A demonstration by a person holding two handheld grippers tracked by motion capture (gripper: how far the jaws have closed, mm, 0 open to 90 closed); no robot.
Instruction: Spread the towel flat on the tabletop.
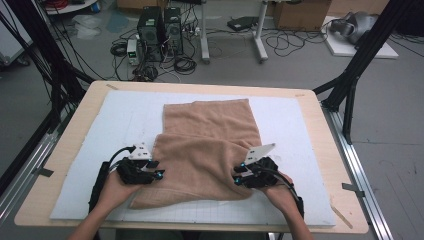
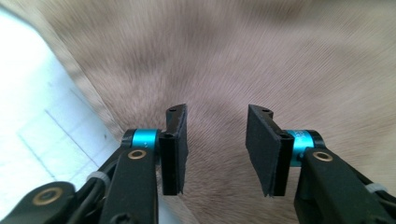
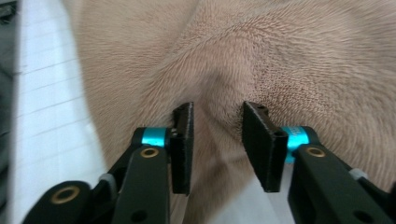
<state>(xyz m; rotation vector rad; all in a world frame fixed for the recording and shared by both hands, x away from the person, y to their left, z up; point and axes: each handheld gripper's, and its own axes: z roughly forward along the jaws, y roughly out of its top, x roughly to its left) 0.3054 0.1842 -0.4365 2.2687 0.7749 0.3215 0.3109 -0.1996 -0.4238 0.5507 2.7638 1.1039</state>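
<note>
A tan towel (image 1: 210,145) lies folded on the white gridded mat (image 1: 120,117), its near half doubled over the far half. My left gripper (image 1: 159,170) is at the towel's near left edge, and my right gripper (image 1: 237,178) at its near right edge. In the left gripper view the jaws (image 2: 217,112) stand apart over the towel (image 2: 233,56), with no cloth pinched between the pads. The right gripper view shows the same: the jaws (image 3: 218,108) are apart above a rumpled fold of towel (image 3: 280,60), close to its border with the mat (image 3: 51,107).
The mat covers most of a wooden table (image 1: 75,130). Black frame posts (image 1: 350,90) stand at both sides. On the floor beyond the table are computer towers (image 1: 160,30), tangled cables and a white stand (image 1: 232,30).
</note>
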